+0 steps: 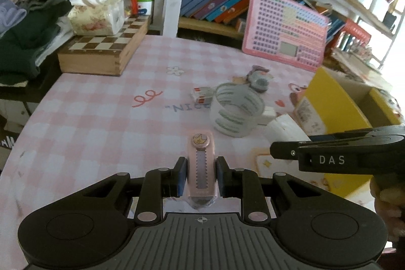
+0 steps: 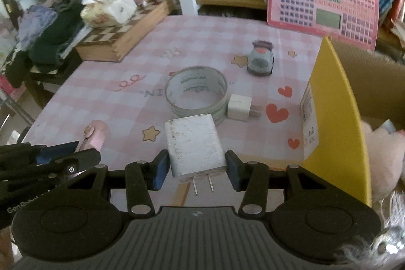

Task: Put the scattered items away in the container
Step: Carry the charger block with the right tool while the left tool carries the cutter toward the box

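Observation:
My left gripper (image 1: 201,175) is shut on a pink utility knife (image 1: 201,163) with a crown button, held just above the pink checked table; it also shows in the right wrist view (image 2: 95,136). My right gripper (image 2: 196,167) has its blue pads at both sides of a large white charger plug (image 2: 193,143), prongs pointing toward the camera, and looks shut on it. A tape roll (image 2: 197,94), a small white plug (image 2: 240,106) and a toy car (image 2: 260,60) lie on the table. The yellow cardboard box (image 2: 334,103) stands at the right.
A wooden chessboard box (image 1: 106,44) with a tissue pack (image 1: 96,14) sits back left beside piled clothes. A pink learning tablet (image 1: 283,29) leans on the bookshelf behind. A small red and white item (image 1: 201,95) lies by the tape. A plush toy (image 2: 379,153) lies in the box.

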A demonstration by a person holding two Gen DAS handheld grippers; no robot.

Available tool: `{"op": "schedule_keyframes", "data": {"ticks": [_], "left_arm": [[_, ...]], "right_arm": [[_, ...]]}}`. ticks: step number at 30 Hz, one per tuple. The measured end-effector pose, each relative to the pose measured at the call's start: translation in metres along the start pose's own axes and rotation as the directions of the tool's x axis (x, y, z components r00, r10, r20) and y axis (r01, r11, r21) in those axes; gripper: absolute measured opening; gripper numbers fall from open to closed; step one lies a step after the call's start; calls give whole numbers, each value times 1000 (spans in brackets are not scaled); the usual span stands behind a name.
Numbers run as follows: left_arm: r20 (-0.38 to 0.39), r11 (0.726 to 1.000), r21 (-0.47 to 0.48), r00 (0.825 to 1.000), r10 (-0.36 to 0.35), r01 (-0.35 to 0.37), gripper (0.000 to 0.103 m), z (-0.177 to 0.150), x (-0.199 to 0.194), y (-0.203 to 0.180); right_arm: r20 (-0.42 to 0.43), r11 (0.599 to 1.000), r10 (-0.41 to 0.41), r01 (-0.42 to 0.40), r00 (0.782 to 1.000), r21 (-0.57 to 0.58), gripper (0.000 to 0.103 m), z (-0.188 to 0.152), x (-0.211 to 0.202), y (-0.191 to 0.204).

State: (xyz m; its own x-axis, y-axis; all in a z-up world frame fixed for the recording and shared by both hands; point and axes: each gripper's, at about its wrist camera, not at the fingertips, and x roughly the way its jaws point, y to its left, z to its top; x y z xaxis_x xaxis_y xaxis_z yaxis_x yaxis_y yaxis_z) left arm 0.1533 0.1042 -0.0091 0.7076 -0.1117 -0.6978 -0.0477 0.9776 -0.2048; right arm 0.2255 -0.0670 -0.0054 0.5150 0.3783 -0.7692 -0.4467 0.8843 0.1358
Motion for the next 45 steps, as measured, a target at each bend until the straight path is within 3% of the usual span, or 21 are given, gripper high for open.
{"op": "schedule_keyframes", "data": {"ticks": [19, 45], "left_arm": [[63, 995, -5, 993, -100, 101, 23, -31, -81, -19], [74, 988, 35, 985, -153, 151, 23, -80, -141, -21]], "right_arm": [[53, 998, 30, -33, 998, 55, 45, -49, -81, 11], [78, 995, 7, -15, 997, 102, 45, -117, -136, 41]]}}
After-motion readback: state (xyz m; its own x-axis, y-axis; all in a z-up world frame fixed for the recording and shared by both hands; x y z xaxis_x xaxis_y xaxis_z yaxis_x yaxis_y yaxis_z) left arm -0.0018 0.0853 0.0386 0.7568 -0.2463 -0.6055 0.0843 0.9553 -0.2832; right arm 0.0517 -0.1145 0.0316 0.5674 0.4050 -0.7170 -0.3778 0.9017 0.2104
